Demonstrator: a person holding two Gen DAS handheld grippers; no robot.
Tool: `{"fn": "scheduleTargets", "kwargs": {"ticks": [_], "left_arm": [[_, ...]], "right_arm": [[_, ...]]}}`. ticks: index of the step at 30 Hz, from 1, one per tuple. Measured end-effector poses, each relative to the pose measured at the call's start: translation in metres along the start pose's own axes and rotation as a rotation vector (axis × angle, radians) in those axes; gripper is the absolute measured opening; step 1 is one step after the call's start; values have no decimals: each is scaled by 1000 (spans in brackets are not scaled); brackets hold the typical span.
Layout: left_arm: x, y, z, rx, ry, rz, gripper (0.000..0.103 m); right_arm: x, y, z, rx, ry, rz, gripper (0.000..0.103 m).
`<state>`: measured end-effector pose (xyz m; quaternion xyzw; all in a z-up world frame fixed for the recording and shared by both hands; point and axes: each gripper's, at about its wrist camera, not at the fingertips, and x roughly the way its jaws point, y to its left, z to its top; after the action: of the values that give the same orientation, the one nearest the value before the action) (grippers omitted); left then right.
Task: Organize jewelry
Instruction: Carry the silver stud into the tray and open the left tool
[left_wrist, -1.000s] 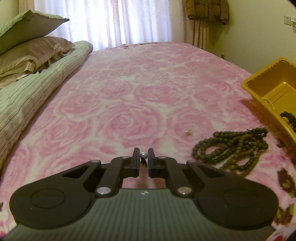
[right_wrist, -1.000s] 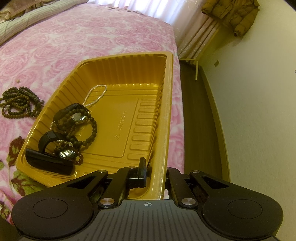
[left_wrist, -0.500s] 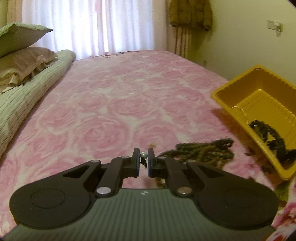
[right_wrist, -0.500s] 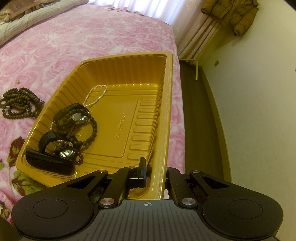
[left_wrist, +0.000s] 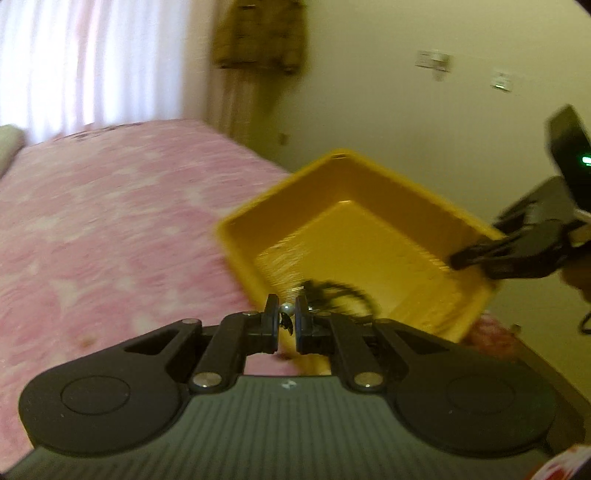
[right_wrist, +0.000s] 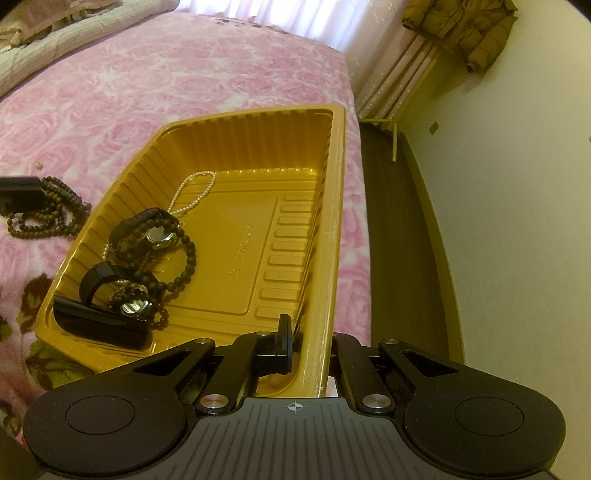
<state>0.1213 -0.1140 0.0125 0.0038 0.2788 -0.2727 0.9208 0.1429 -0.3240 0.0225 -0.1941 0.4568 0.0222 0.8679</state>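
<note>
My left gripper (left_wrist: 286, 314) is shut on a small pearl earring (left_wrist: 286, 309) and holds it in the air at the near left rim of the yellow tray (left_wrist: 236, 236). My right gripper (right_wrist: 306, 332) is shut on the tray's right wall (right_wrist: 325, 295); it also shows in the left wrist view (left_wrist: 458, 263). Inside the tray lie two watches (right_wrist: 159, 234), dark bead bracelets (right_wrist: 186, 258), a pearl strand (right_wrist: 195, 192) and a black case (right_wrist: 99, 326). A dark bead necklace (right_wrist: 44, 214) lies on the bed left of the tray.
The tray sits on a pink rose bedspread (right_wrist: 147, 85) near the bed's right edge, with dark floor (right_wrist: 399, 221) and a wall beyond. A tiny earring (right_wrist: 38, 163) lies on the bedspread beyond the necklace. Pillows (right_wrist: 44, 22) lie at the far left.
My left gripper has swung right with the earring, from above the bedspread by the necklace to the tray's left rim. My right gripper has stayed clamped on the tray wall.
</note>
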Motion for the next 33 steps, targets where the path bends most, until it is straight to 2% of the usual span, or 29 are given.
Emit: {"fn": "scheduleTargets", "kwargs": {"ticks": [5, 10, 33], "left_arm": [[11, -32, 11, 59, -6, -76, 7], [23, -45, 15, 78, 5, -109, 7], [34, -55, 12, 102, 26, -120, 7]], "right_arm": [[0, -1, -1, 4, -1, 5, 4], [0, -2, -1, 6, -4, 6, 4], [1, -4, -2, 7, -5, 8, 4]]}}
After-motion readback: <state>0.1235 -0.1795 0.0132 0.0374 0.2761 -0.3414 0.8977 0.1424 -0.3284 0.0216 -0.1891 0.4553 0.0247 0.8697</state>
